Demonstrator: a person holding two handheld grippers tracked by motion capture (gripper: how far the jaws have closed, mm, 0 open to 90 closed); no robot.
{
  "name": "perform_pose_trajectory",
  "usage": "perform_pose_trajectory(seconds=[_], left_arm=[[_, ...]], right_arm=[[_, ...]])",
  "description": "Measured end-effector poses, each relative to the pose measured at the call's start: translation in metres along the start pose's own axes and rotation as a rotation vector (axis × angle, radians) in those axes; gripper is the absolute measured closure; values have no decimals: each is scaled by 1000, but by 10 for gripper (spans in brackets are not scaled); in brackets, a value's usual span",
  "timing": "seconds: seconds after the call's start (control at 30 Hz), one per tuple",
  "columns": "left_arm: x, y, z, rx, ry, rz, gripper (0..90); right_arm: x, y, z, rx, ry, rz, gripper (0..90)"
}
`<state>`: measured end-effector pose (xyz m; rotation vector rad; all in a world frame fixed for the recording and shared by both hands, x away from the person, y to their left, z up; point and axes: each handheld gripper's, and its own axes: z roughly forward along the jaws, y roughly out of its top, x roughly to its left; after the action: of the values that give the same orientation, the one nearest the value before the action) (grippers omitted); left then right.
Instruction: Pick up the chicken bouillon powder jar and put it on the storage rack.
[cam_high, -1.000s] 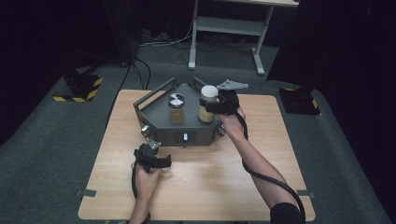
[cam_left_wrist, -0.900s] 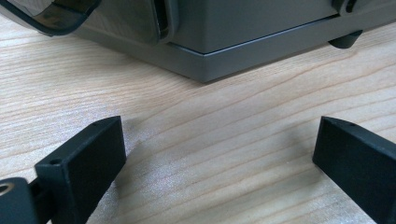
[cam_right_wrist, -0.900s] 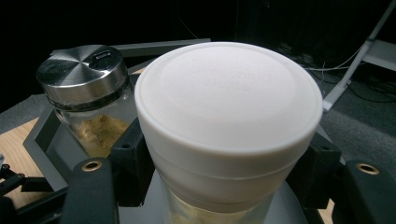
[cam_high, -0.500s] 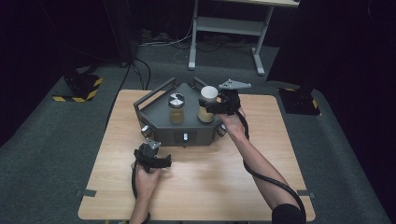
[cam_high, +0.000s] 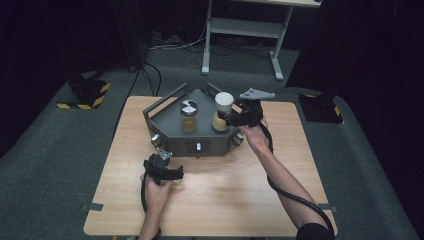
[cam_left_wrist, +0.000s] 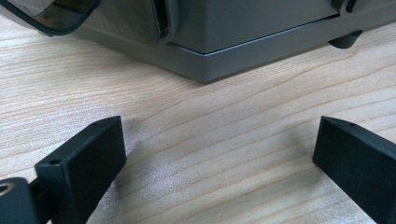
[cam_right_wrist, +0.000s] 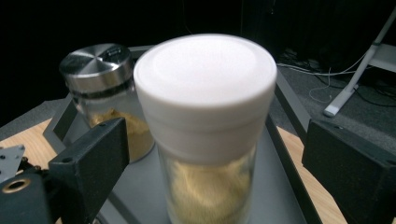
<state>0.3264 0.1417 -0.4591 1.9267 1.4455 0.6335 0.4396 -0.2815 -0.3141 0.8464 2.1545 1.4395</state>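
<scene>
A glass jar of yellow powder with a white lid stands upright at the right of a grey box-shaped tray. A second jar with a metal lid stands to its left. My right gripper is level with the white-lidded jar, which sits between its jaws. Those jaws have just been opening and a gap shows on each side of the glass. My left gripper rests low over the wooden table, open and with nothing in it, just in front of the tray's front corner.
The tray has raised rails at its back and small knobs along its front wall. On the dark floor beyond the table are a white metal stand, cables, and yellow-and-black striped blocks.
The right gripper's jaws have spread apart around the white-lidded jar, which stays standing in the tray. The left hand and its gripper have kept still.
</scene>
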Motion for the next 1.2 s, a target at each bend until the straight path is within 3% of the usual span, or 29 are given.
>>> perform_pose_trajectory(seconds=[0.5, 0.9, 1.2], left_arm=[[0, 0, 0, 0, 0, 3, 25], [0, 0, 0, -1, 0, 0, 25], [0, 0, 0, 0, 0, 0, 25]], right_arm=[[-6, -35, -38, -16, -4, -6, 69], [-10, -72, -63, -17, -14, 33, 71], [-6, -96, -73, 20, -22, 40, 73]])
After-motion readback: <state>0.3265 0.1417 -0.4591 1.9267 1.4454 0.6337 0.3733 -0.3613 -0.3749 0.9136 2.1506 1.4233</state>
